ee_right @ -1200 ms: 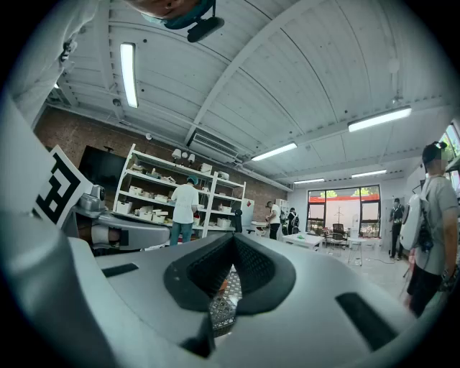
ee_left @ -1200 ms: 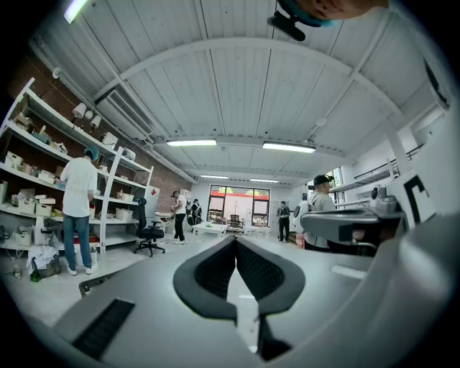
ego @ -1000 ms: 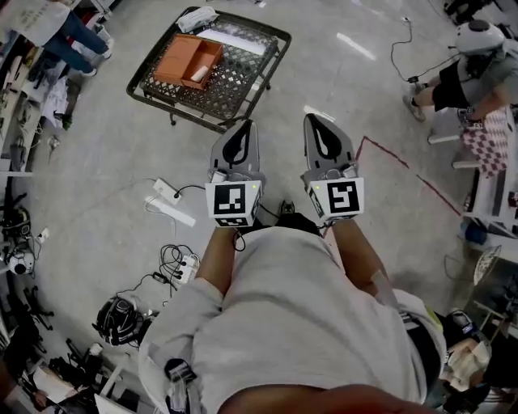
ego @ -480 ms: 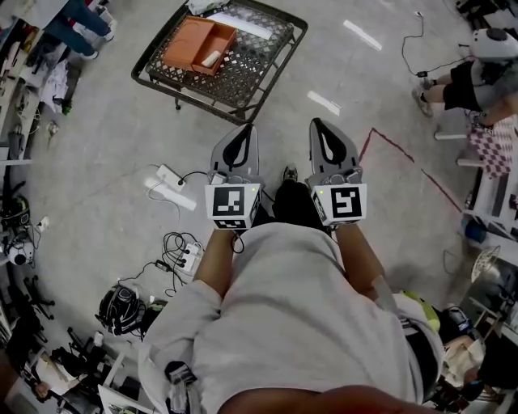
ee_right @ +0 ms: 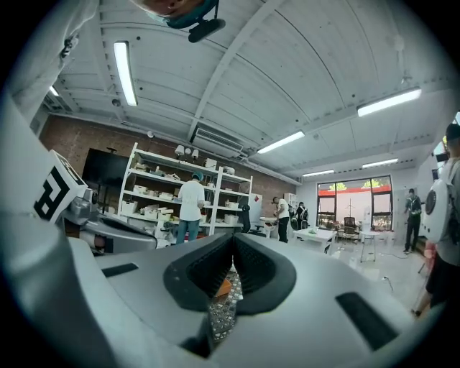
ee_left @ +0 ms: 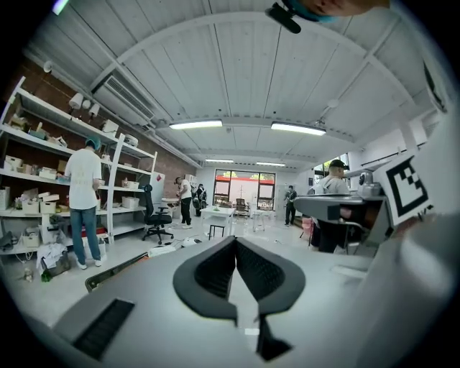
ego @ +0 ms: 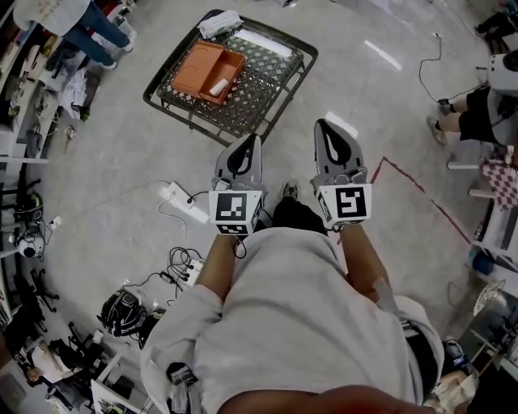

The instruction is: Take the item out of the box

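An orange box (ego: 207, 66) lies on a black lattice table (ego: 261, 90) on the floor ahead, with a small white item (ego: 218, 86) inside it. Both grippers are held side by side in front of the person's chest, well short of the table. My left gripper (ego: 250, 140) is shut with nothing in it; its jaws meet in the left gripper view (ee_left: 236, 241). My right gripper (ego: 324, 126) is shut and empty too (ee_right: 233, 238). Under its jaws, the right gripper view shows a sliver of the lattice and the orange box (ee_right: 223, 287).
A white cloth (ego: 220, 23) lies on the table's far corner. A power strip (ego: 183, 203), cables (ego: 180, 264) and a dark helmet (ego: 121, 312) lie on the floor at left. A red tape line (ego: 414, 183) runs at right, near a seated person (ego: 477, 113). Shelves line the left wall.
The table with the orange box has shifted a little to the right and lower in the head view. Both grippers stay shut and level in front of the chest.
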Tool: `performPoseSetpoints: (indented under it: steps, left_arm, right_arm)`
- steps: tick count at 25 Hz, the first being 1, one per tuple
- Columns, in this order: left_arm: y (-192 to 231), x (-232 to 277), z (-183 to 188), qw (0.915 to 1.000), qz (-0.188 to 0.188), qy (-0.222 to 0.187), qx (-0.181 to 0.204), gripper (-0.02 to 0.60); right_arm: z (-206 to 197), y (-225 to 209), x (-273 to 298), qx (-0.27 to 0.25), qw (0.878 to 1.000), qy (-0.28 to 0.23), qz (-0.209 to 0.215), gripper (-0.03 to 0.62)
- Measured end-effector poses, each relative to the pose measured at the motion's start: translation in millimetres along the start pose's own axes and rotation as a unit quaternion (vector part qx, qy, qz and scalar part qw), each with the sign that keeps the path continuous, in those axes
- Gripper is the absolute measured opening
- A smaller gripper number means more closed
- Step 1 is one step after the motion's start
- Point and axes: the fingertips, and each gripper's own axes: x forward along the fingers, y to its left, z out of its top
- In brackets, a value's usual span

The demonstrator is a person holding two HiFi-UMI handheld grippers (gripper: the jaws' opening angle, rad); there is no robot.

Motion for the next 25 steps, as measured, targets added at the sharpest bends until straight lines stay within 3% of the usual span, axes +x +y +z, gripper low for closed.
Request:
performPoseSetpoints:
  steps: [5, 10, 16, 25]
  left_arm:
    - [-7.9, 40.1, 14.5, 0.9997, 0.023, 0.007, -0.003, 0.009]
    - [-17.3, 64.5, 1.3, 0.9984, 0.045, 0.035, -0.004, 0.009]
    - [-8.7, 69.3, -11.5, 0.9953, 0.076, 0.06, -0.004, 0.009]
    - [34.6, 69.6, -16.3, 0.9909, 0.12, 0.05, -0.033, 0.009]
  right_arm:
    - [-1.1, -41.9, 24.4, 0.014, 1.0, -0.003, 0.026, 0.005]
    - [-23.4, -69.4, 40.2, 0.041, 0.998, 0.007, 0.047, 0.005]
    - [-46.3, -62.9, 59.8, 0.07, 0.994, 0.021, 0.087, 0.005]
    - [-54.6, -27.6, 103.0, 0.049, 0.987, 0.043, 0.147, 0.005]
